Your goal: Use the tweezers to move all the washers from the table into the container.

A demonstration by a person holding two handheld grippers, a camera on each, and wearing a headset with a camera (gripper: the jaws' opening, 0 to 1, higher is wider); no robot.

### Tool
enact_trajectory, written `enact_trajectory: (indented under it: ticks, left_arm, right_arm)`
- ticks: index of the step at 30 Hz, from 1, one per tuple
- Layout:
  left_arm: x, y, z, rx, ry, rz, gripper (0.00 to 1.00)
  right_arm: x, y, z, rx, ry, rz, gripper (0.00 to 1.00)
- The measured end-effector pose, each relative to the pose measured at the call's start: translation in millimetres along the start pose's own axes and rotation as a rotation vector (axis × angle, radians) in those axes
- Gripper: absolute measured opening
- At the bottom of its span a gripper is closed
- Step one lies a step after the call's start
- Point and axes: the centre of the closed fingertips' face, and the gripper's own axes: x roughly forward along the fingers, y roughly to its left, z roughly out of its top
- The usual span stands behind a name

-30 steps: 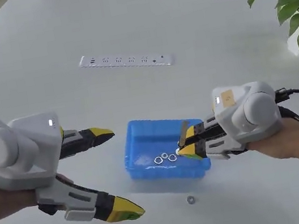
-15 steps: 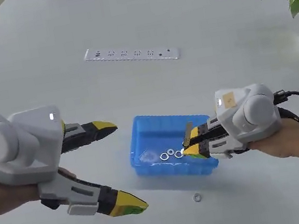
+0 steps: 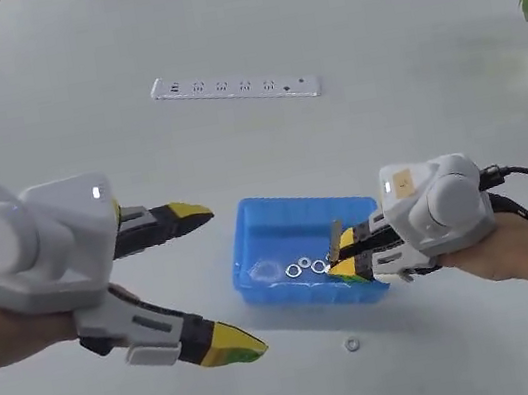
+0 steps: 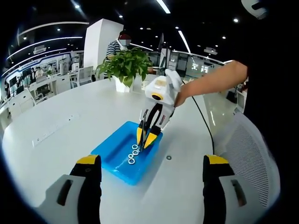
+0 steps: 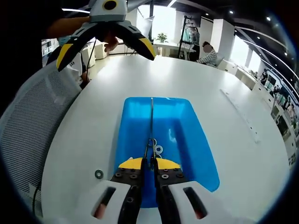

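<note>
The right gripper (image 3: pixel 340 259) was seen clamped on the tweezers (image 5: pixel 151 122) over the near right corner of the blue container (image 3: pixel 252 218); three washers (image 3: pixel 305 268) were gathered inside by its near wall; one washer (image 3: pixel 352 345) lay on the table (image 3: pixel 409 92) just outside the near edge, bare tabletop around it; the left gripper (image 3: pixel 227 279) was held wide apart beside the left wall.

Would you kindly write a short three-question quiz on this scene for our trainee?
1. True or false: the left gripper holds the tweezers.
2. How many washers lie in the container?
3. The loose washer lies: A on the table, outside the container; B inside the container; C in the left gripper.
Key: 1 false; 2 three; 3 A.
</note>
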Motion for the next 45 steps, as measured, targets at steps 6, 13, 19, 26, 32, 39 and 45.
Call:
enact_trajectory:
  ticks: [6, 13, 19, 26, 32, 39, 45]
  left_arm:
    - [7.8, 1.0, 5.0, 0.009, -0.004, -0.013, 0.90]
    - [21.1, 6.7, 15.7, 0.068, -0.003, -0.011, 0.70]
    - [38.2, 5.3, 24.5, 0.107, 0.002, -0.060, 0.60]
    - [55.0, 8.6, 24.7, 0.137, 0.035, -0.089, 0.52]
    - [68.3, 11.7, 20.6, 0.151, 0.073, -0.110, 0.42]
    - [83.2, 16.5, 22.0, 0.184, 0.099, -0.130, 0.29]
    - [94.8, 16.6, 28.1, 0.220, 0.100, -0.150, 0.24]
  right_arm:
    - [-0.3, -1.0, 0.7, 0.000, 0.003, 0.001, 0.09]
    - [0.2, -1.4, 0.4, 0.004, 0.003, 0.003, 0.09]
    - [0.1, -1.1, 0.3, 0.002, 0.003, 0.004, 0.09]
    - [0.3, -1.4, 0.5, -0.002, 0.003, 0.003, 0.09]
    - [-0.1, -1.3, 0.1, -0.001, 0.000, 0.000, 0.09]
    - [0.1, -1.3, -0.4, -0.005, 0.002, 0.001, 0.09]
    - [0.0, -1.2, -0.9, -0.007, 0.003, -0.001, 0.09]
